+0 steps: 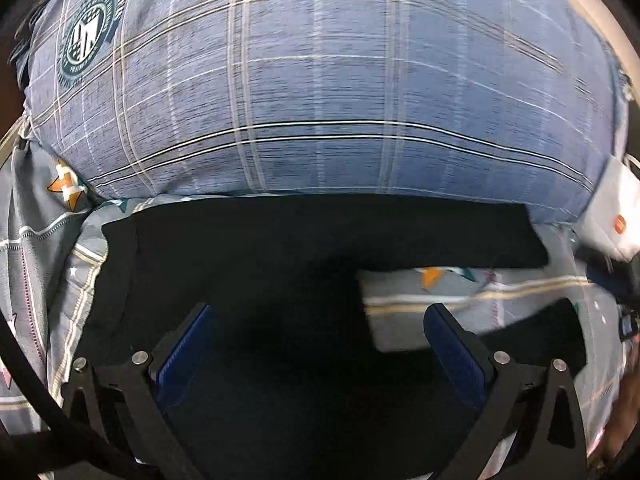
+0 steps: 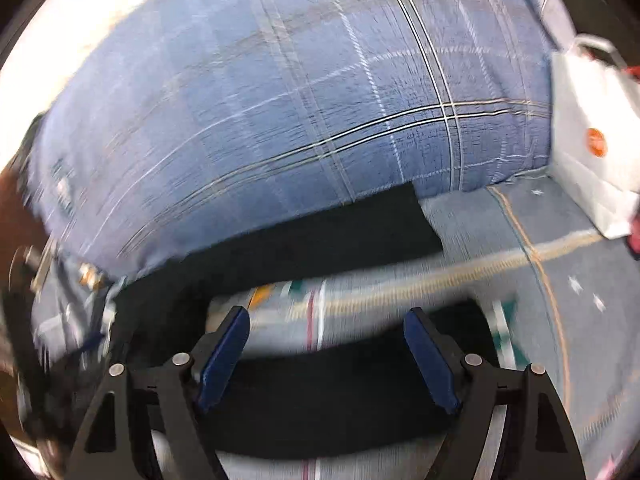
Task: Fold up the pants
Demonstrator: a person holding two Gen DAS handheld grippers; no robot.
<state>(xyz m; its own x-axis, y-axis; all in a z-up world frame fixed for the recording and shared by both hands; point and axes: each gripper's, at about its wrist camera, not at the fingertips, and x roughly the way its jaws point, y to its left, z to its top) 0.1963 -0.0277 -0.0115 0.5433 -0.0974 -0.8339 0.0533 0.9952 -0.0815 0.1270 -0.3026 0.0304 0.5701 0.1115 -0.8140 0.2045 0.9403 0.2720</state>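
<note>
Two hand-held grippers, left (image 1: 318, 354) and right (image 2: 326, 354), hover spread and holding nothing above the black pants (image 1: 320, 236), which lie flat on the bedsheet (image 2: 520, 240) just before the blue plaid pillow (image 1: 320, 80).

Left gripper (image 1: 320, 320) and right gripper (image 2: 326, 326) both spread wide, holding nothing.

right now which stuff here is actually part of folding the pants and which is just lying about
For the job:
- black pants, spread on the bed sheet
- left gripper, open
- right gripper, open

Lying about:
- blue plaid pillow
- white paper bag with an orange logo
</note>
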